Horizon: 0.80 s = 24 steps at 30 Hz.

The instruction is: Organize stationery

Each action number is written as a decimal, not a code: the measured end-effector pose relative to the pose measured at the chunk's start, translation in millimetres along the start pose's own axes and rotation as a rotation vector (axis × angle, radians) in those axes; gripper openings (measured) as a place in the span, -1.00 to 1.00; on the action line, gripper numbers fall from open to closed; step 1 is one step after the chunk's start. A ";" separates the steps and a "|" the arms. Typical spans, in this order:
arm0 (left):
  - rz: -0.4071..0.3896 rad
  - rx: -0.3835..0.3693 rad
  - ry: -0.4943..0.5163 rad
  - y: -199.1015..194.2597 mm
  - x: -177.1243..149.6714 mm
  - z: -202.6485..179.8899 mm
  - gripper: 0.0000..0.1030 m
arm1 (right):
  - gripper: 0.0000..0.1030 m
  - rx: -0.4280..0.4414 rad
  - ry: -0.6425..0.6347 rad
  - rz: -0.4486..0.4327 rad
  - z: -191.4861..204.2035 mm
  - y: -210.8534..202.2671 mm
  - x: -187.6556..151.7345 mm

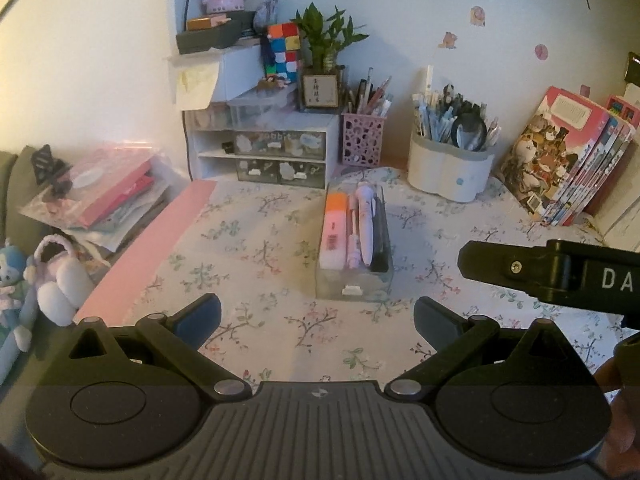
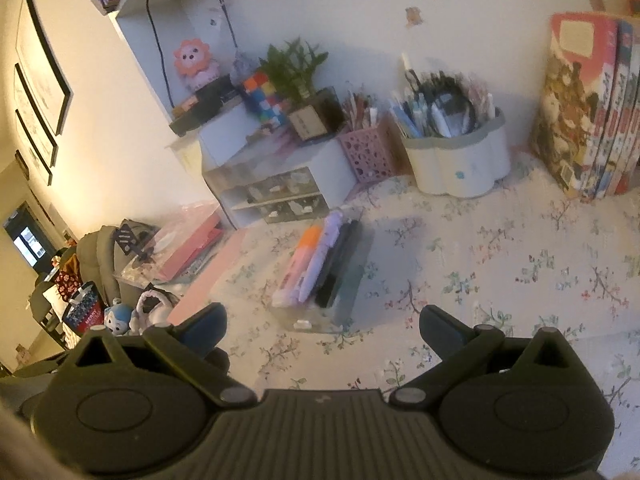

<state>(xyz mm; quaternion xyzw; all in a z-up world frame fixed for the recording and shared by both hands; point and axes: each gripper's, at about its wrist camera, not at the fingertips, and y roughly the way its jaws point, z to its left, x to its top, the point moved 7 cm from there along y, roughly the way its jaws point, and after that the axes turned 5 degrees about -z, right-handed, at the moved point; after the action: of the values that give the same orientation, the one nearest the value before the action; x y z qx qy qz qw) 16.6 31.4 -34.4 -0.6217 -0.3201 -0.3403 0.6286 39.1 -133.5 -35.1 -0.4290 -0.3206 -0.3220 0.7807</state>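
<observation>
Both hand-held grippers, left (image 1: 317,320) and right (image 2: 323,326), spread wide, nothing held; clear plastic drawer tray (image 1: 352,284) on floral-cloth desk (image 1: 256,248), orange-pink highlighter (image 1: 334,232), lilac pen (image 1: 365,224) inside

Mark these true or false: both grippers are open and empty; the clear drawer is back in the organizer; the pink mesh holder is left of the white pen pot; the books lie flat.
1. Both grippers are open and empty. True: left gripper and right gripper hold nothing.
2. The clear drawer is in the drawer organizer. False: it sits out on the floral tablecloth, holding pens.
3. The pink mesh holder stands left of the white pen pot. True.
4. The books lie flat. False: they stand upright.
</observation>
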 end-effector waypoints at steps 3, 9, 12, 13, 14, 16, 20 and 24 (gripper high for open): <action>0.000 0.016 0.006 2.1 -1.2 0.8 0.90 | 0.55 -0.006 0.009 0.006 -2.3 2.6 -1.9; -0.004 0.042 0.001 4.8 -1.5 5.7 0.90 | 0.55 -0.007 0.000 0.016 -1.4 6.3 -5.8; 0.006 0.049 -0.009 7.9 -2.8 9.5 0.90 | 0.55 -0.035 -0.027 0.016 -0.4 8.7 -8.1; 0.007 0.052 -0.005 8.6 -3.0 9.9 0.90 | 0.55 -0.048 -0.040 0.014 0.1 9.1 -8.5; 0.007 0.053 -0.003 9.1 -3.2 10.1 0.90 | 0.55 -0.052 -0.045 0.011 0.5 9.1 -8.8; 0.010 0.054 -0.005 10.1 -3.8 9.7 0.90 | 0.55 -0.045 -0.045 0.012 1.1 9.2 -9.4; 0.010 0.056 -0.005 10.5 -4.3 10.0 0.90 | 0.55 -0.043 -0.046 0.013 1.3 9.7 -10.0; 0.015 0.057 -0.010 12.2 -4.9 11.3 0.90 | 0.55 -0.041 -0.050 0.015 1.8 11.5 -9.9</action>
<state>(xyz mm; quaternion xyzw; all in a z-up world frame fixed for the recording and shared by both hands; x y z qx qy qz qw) 24.2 42.8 -45.1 -0.6076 -0.3284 -0.3233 0.6469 41.8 -124.8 -47.4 -0.4554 -0.3298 -0.3118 0.7659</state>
